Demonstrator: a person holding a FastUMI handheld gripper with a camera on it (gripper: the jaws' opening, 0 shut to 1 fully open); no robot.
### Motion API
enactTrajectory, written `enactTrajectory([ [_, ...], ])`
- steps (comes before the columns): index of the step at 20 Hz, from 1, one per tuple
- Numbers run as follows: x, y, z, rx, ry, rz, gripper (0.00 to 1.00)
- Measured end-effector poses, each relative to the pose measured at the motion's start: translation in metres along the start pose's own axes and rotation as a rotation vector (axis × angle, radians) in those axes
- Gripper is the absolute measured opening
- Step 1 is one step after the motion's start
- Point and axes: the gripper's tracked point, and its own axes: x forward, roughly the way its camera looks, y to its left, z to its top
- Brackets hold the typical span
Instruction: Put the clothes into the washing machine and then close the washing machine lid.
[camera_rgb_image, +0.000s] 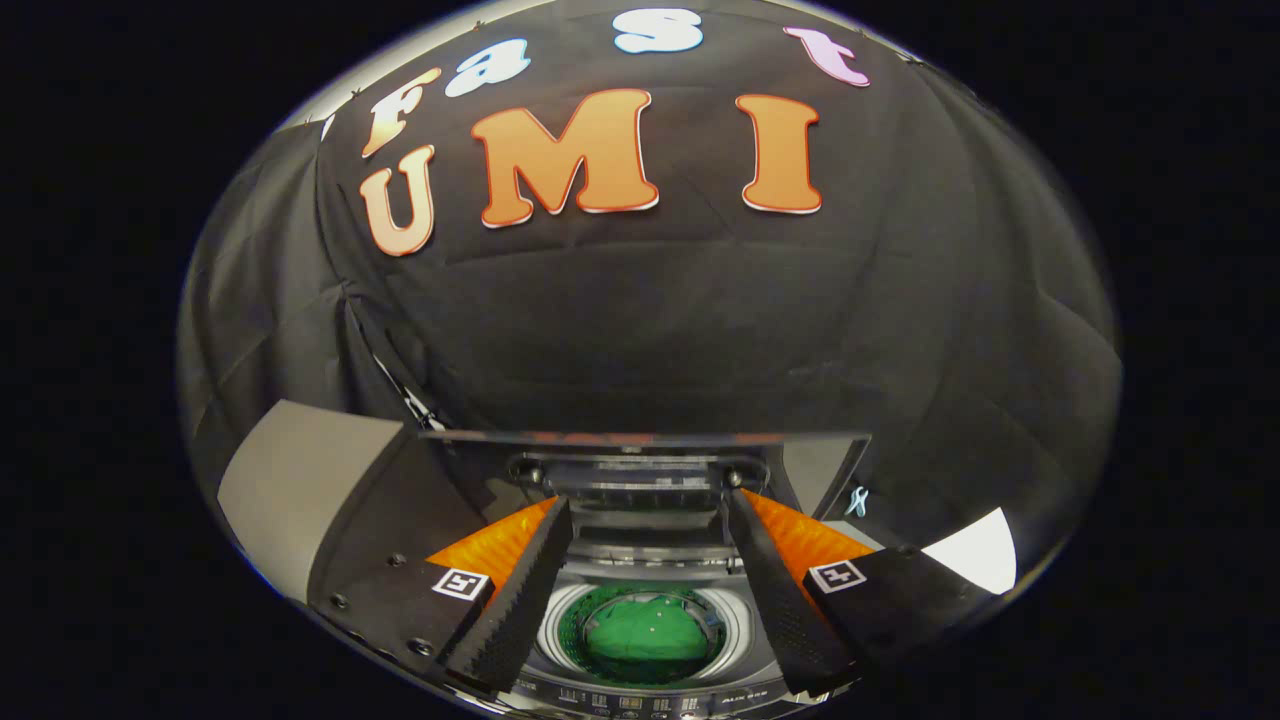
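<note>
A green garment (641, 636) lies bunched inside the drum of a top-loading washing machine (640, 695), seen from above between my fingers. The machine's lid (640, 452) stands raised and open at the back, its edge just beyond my fingertips. My gripper (648, 508) hovers over the drum mouth, open, with nothing between its black ribbed pads (520, 590).
The machine's control panel (640, 703) runs along its near edge below the drum. A grey surface (290, 490) lies off beyond the left finger and a white patch (975, 548) beyond the right one. Black cloth wall stands behind the lid.
</note>
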Motion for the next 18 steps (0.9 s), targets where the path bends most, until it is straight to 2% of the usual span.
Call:
enactTrajectory([
  [4, 0.007, -0.003, 0.038, -0.010, -0.057, -0.007, 1.00],
  [8, 0.023, -0.001, 0.057, -0.042, -0.088, -0.012, 1.00],
  [18, 0.069, 0.002, 0.052, -0.023, -0.039, 0.001, 1.00],
])
